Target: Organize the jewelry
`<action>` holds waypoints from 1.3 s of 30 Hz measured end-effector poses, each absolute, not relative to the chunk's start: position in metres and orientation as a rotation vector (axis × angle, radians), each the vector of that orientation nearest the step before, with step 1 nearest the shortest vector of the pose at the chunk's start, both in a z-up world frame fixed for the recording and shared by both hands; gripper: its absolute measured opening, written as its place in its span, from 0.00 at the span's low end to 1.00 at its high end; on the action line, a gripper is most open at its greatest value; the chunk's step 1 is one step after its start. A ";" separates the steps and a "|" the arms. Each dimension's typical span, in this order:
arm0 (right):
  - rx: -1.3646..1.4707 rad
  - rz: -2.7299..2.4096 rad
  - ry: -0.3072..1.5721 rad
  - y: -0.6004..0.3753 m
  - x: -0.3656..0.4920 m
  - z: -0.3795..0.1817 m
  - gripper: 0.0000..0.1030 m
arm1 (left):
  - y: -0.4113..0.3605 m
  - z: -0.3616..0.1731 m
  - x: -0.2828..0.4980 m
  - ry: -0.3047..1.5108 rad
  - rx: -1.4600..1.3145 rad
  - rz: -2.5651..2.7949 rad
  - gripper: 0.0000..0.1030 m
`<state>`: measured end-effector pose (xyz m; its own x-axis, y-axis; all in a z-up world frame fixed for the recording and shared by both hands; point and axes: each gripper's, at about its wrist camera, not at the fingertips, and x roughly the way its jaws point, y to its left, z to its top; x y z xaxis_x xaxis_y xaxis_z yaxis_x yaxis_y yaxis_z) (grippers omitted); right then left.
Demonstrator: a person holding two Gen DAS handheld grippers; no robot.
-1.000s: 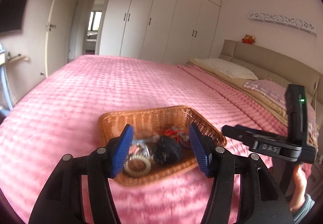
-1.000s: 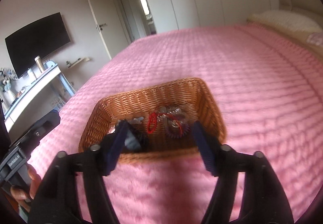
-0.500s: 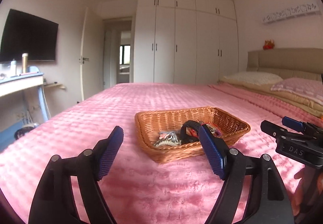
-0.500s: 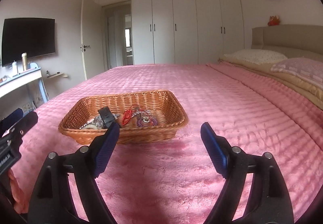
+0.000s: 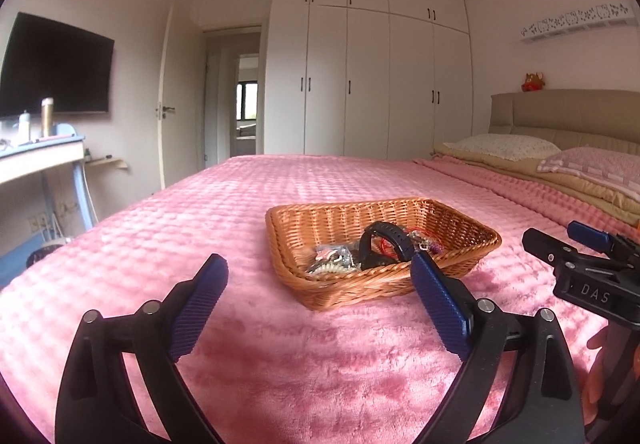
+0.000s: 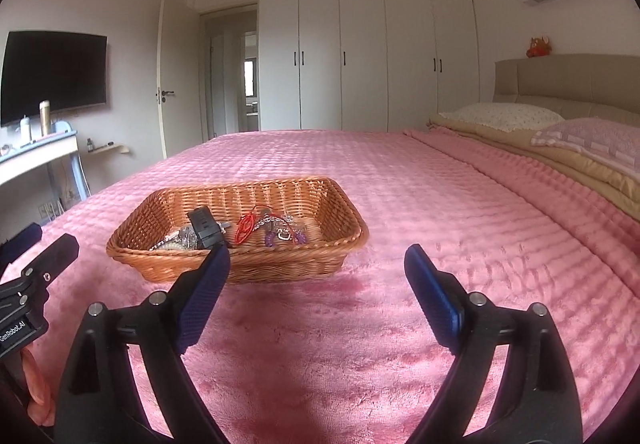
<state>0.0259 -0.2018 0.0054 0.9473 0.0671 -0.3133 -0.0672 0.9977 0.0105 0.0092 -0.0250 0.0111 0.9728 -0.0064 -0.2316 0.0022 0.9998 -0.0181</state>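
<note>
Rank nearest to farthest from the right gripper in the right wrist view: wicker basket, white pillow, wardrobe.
From the right gripper:
1. Wicker basket, just ahead and left on the pink bedspread.
2. White pillow, far right by the headboard.
3. Wardrobe, against the back wall, beyond the bed.

Pink bed [image 5: 224,204], wicker basket [image 5: 460,256], pillows [image 6: 504,114]
</note>
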 end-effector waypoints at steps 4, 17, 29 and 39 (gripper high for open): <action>-0.031 0.062 0.314 -0.195 0.024 0.005 0.84 | -0.027 0.011 0.007 0.227 -0.005 0.004 0.91; -0.025 0.062 0.318 -0.193 0.023 0.004 0.86 | -0.031 0.012 0.005 0.224 0.012 0.009 0.93; -0.026 0.061 0.320 -0.193 0.023 0.004 0.86 | -0.031 0.012 0.005 0.228 0.011 0.011 0.93; -0.028 0.061 0.321 -0.193 0.024 0.004 0.89 | -0.030 0.013 0.005 0.234 0.006 0.011 0.93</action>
<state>0.0238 -0.1927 0.0036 0.9470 0.0559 -0.3164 -0.0647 0.9978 -0.0174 0.0047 -0.0299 0.0127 0.9728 0.0113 -0.2314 -0.0098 0.9999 0.0073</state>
